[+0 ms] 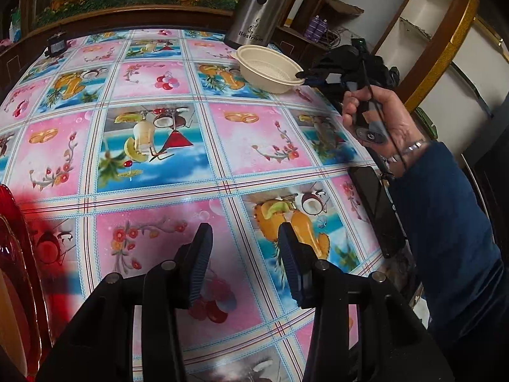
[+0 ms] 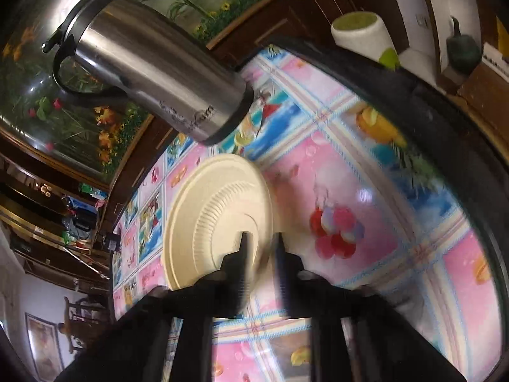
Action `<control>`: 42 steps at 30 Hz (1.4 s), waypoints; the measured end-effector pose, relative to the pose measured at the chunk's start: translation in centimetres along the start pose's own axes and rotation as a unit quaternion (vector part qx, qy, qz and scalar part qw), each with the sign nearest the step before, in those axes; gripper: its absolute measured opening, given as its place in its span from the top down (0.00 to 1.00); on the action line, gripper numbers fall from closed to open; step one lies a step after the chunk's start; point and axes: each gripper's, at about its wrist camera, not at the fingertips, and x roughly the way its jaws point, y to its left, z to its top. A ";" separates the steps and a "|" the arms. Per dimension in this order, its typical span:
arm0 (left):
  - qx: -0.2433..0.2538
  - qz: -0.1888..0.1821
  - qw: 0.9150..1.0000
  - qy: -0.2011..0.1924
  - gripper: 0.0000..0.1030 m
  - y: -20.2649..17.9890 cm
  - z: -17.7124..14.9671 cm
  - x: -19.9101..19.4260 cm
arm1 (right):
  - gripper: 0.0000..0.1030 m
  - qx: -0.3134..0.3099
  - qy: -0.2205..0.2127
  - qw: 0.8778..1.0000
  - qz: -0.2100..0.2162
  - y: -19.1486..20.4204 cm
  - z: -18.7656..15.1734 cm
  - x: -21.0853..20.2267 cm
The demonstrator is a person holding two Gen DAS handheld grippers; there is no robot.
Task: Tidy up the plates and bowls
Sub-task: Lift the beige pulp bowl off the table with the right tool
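Faintly, "Bostrium" on steel flask point(image 1: 254, 9)

a home dining room: patterned tablecloth point(image 1: 165, 146), thermos point(image 1: 254, 6), wooden cabinets point(image 2: 305, 3).

the red plate point(image 1: 16, 273) is cut off by the left edge. the right wrist view is motion-blurred, and black jaws hide the cream bowl's point(image 2: 219, 216) near rim.

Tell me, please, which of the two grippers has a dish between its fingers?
The right gripper: it pinches the cream bowl's rim, whereas the left gripper holds nothing.
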 end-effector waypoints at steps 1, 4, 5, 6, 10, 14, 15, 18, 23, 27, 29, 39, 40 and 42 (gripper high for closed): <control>-0.002 -0.001 1.000 0.000 0.61 0.1 0.0 0.0 | 0.89 0.010 -0.002 1.000 -0.002 -0.1 -0.7 -0.4; -0.005 -0.005 1.000 -0.004 0.61 0.2 -0.1 -0.1 | 0.89 0.035 0.002 0.999 0.018 0.4 -4.0 -2.2; -0.005 -0.008 1.000 -0.006 0.61 0.3 -0.2 -0.2 | 0.84 0.055 0.005 0.998 0.021 0.3 -6.0 -3.2; -0.007 -0.010 1.000 -0.007 0.61 0.3 -0.4 -0.4 | 0.84 0.073 0.004 0.997 0.025 0.1 -7.4 -4.0; -0.013 -0.011 1.000 -0.012 0.61 0.8 -1.4 -1.2 | 0.68 0.093 0.066 0.990 0.083 0.4 -17.4 -6.3; -0.019 -0.004 1.000 -0.013 0.61 1.1 -2.0 -1.6 | 0.68 -0.018 0.154 0.978 0.141 4.1 -24.6 -8.5; -0.020 -0.002 1.000 -0.012 0.61 1.0 -2.1 -1.6 | 0.68 -0.042 0.133 0.981 0.137 4.5 -24.0 -9.5; -0.015 -0.009 1.000 -0.015 0.61 0.5 -2.4 -1.9 | 0.68 -0.046 0.026 0.995 0.089 3.5 -19.1 -11.3; -0.012 0.003 1.000 -0.020 0.61 0.0 -1.4 -2.1 | 0.67 -0.027 -0.019 0.999 0.015 0.9 -11.0 -8.5; -0.005 -0.001 1.000 -0.030 0.61 -0.6 -1.2 -2.8 | 0.70 -0.018 -0.006 1.000 0.019 -0.2 -8.6 -4.6; -0.006 -0.002 1.000 -0.027 0.61 -0.3 -1.5 -2.8 | 0.83 0.005 0.016 0.999 0.029 -1.0 -8.9 -3.6; -0.032 0.003 0.999 -0.024 0.61 1.7 -1.7 -2.4 | 0.69 -0.038 0.103 0.989 0.101 1.7 -21.6 -8.5; -0.036 0.006 0.999 -0.024 0.61 1.9 -1.7 -2.4 | 0.68 -0.047 0.104 0.988 0.103 1.8 -21.8 -9.0; -0.038 0.005 0.999 -0.022 0.61 2.0 -1.7 -2.4 | 0.67 -0.064 0.088 0.989 0.098 1.7 -21.6 -10.5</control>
